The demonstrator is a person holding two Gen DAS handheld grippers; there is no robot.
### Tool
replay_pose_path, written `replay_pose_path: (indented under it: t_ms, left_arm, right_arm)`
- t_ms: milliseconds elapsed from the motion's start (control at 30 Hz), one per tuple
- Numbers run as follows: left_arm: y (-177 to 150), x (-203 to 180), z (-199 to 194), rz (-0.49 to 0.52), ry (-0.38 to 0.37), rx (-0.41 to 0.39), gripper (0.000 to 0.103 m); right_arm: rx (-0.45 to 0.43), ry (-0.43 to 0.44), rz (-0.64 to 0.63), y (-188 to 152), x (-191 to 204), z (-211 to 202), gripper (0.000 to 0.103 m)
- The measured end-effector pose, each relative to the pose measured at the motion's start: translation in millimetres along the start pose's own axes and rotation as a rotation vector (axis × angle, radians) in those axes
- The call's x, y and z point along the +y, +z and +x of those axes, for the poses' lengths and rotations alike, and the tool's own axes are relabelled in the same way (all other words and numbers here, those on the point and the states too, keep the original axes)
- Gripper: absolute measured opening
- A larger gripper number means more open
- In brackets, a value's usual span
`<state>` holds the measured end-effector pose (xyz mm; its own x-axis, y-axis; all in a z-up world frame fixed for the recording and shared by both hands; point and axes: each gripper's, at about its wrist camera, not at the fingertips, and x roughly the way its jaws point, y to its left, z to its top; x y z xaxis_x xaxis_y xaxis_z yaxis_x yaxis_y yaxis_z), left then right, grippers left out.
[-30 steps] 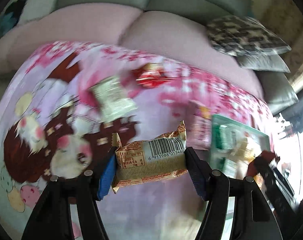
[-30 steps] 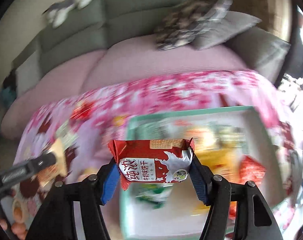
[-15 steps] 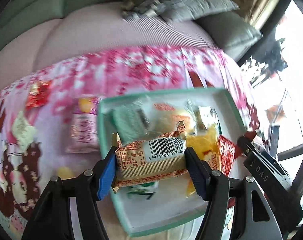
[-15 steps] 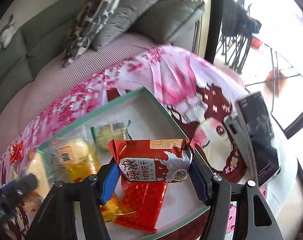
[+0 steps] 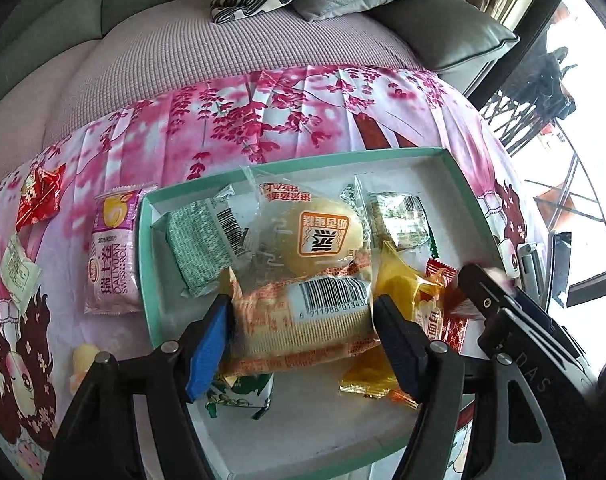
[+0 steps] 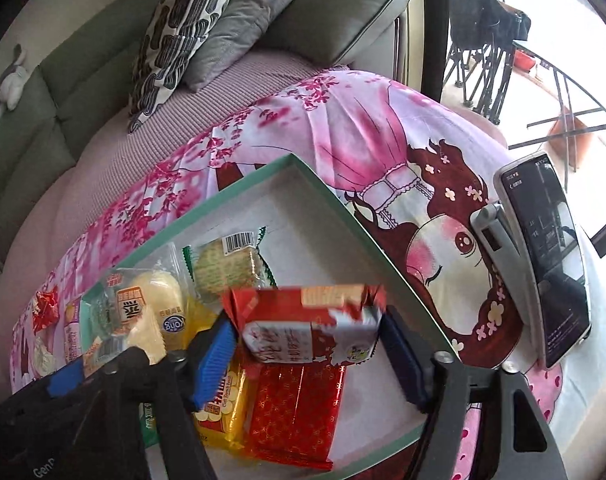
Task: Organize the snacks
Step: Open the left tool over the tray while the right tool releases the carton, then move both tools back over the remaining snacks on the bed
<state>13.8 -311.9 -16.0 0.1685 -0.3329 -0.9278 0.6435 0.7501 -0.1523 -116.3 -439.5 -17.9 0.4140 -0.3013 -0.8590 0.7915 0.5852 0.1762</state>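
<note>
1. While both grippers hang over a green-rimmed tray [image 5: 145,256] on a pink cartoon-print cloth [image 5: 287,120], the left gripper [image 5: 303,336] frames an orange biscuit pack [image 5: 303,320] whose barcode reads "6 911988 0134…"; its jaws have just been opening, and the blue pads [image 5: 207,344] stand just beside the wrapper ends, with the pack between them.

2. At the right gripper [image 6: 309,354], the jaws have likewise just been opening: a red-and-white milk-biscuit packet [image 6: 311,326] sits tilted and blurred between them, clear of the right-hand pad, its Chinese lettering too smeared to read.

3. Inside the tray, at 12 o'clock from the orange pack, lies a clear-wrapped yellow bun [image 5: 315,240] with an orange label in Chinese characters; the right wrist view shows a blue "YOUG" style logo, not fully legible.

4. At 10 o'clock from that pack rests a green-patterned packet [image 5: 199,252] with a barcode, and at 2 o'clock a clear packet of round crackers [image 5: 399,220].

5. Beneath the red-and-white packet, a glossy red wrapper [image 6: 299,412] with gold motifs lies flat beside a yellow packet [image 6: 219,412], both at the tray's 6 o'clock edge.

6. Outside the tray at 9 o'clock, a purple pack [image 5: 111,256] reads "DALIYUAN SWISS ROLL"; farther out lie a red candy wrapper [image 5: 37,196] and a pale green sachet [image 5: 19,272].

7. At 3 o'clock, a phone [image 6: 543,256] stands on a grey holder.
</note>
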Motion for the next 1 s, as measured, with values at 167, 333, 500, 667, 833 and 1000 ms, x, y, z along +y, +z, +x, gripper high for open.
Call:
replay_pose_path:
  t_ms: [167, 333, 500, 667, 833, 1000]
  left_arm:
    - [-0.7, 11.9, -12.7, -0.032, -0.008, -0.027, 0.082]
    - [-3.0, 39.1, -31.2, -0.09, 0.008, -0.077, 0.087]
    - [-10.4, 79.7, -43.3, -0.152, 0.104, -0.145, 0.089]
    - [-20.3, 115.5, -47.0, -0.186, 0.181, -0.181, 0.096]
    - [-33.0, 145.3, -51.3, -0.214, 0.249, -0.176, 0.096]
    - [-48.2, 169.9, -58.3, -0.259, 0.246, -0.17, 0.096]
  right_arm:
    - [-0.01, 0.006, 0.001, 0.5, -0.7, -5.4, 0.094]
    - [-0.004, 0.02, -0.028, -1.4, 7.9, -8.7, 0.103]
    - [-0.016, 0.034, -0.087, -5.0, 26.4, -14.5, 0.103]
    - [-0.017, 0.046, -0.147, -9.8, 46.6, -16.7, 0.103]
    - [0.007, 0.075, -0.191, -16.0, 68.5, -17.0, 0.103]
    - [0.021, 0.098, -0.233, -23.9, 91.2, -17.7, 0.103]
